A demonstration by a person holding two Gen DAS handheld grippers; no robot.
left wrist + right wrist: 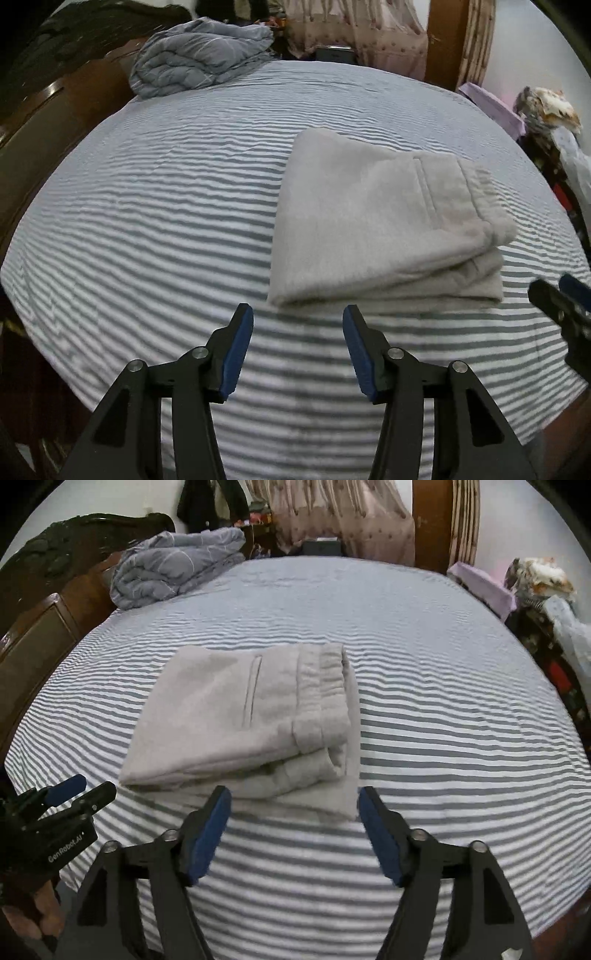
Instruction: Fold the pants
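Note:
The light grey pants lie folded into a compact stack on the striped bed, waistband side to the right. My left gripper is open and empty, just in front of the stack's near left corner, above the sheet. In the right wrist view the same pants lie ahead and left, and my right gripper is open and empty, just in front of the stack's near right edge. The left gripper also shows in the right wrist view, and the right gripper at the left wrist view's right edge.
A bundled grey-blue quilt lies at the bed's far left by the dark wooden headboard. Curtains and a wooden post stand behind the bed. Piled clothes and a lilac item sit off the right edge.

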